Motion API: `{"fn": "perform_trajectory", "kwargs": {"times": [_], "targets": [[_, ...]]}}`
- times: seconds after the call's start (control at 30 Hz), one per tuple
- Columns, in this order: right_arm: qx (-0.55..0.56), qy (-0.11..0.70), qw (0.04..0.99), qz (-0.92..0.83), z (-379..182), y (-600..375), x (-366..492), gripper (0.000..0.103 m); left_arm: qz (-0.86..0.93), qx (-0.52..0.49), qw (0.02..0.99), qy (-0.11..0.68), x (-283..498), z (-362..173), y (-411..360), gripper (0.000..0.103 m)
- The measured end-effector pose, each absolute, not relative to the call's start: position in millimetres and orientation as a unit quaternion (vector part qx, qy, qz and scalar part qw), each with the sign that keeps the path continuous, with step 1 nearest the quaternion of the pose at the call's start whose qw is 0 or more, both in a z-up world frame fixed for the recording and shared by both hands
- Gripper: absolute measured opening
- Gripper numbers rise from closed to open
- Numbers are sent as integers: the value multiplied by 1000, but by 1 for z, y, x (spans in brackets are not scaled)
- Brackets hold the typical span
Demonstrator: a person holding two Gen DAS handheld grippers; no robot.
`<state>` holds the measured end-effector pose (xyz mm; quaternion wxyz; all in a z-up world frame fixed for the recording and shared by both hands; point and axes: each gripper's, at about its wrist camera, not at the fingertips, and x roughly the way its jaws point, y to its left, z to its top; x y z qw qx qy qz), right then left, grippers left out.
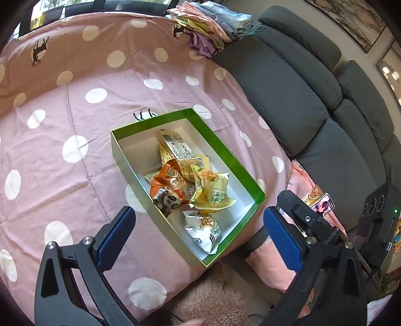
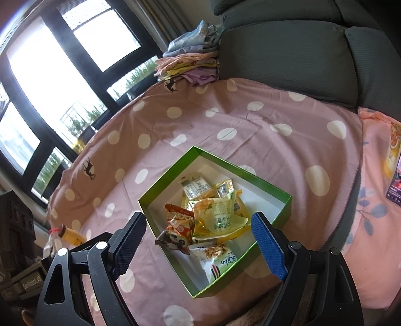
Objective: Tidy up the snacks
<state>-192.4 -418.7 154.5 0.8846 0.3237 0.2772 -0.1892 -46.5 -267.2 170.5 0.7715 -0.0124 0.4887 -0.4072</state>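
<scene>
A green box [image 1: 226, 150] with a white inside sits on the pink dotted cloth and holds several snack packets: an orange one [image 1: 170, 183], a yellow one [image 1: 213, 193], a white peanut one [image 1: 203, 229] and a beige one [image 1: 179, 148]. My left gripper [image 1: 198, 232] is open and empty, hovering over the box's near end. In the right wrist view the box [image 2: 270, 183] holds the same packets, with the yellow packet [image 2: 220, 215] on top. My right gripper [image 2: 200, 242] is open and empty above the box's near side.
A stack of folded clothes [image 1: 213, 22] lies at the far edge by the grey sofa [image 1: 300, 100]. A phone [image 1: 322, 204] and a snack packet [image 1: 312, 194] lie on the pink cushion to the right. A yellow bottle [image 2: 71, 235] lies at the cloth's left edge.
</scene>
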Motion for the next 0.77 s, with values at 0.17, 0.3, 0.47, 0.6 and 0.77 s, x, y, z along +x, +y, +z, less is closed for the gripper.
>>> {"fn": "perform_trajectory", "kwargs": {"times": [0.17,0.3,0.47,0.6,0.77], "targets": [[320,281,883,-198,153,-419,-193,86,-395,1,779,487,-46,167,-269,102],[330,278,883,-184,151,-425,-197,86,-384,11,788,481,-48,164,-271,102],[334,276,879,-197,149,-429,-201,86,-374,25,800,469,-51,162,-271,102],[332,278,880,-195,149,-429,-200,86,-372,30,802,466,-52,161,-271,102],[333,278,880,-193,148,-428,-199,86,-371,33,805,461,-54,160,-270,102]]}}
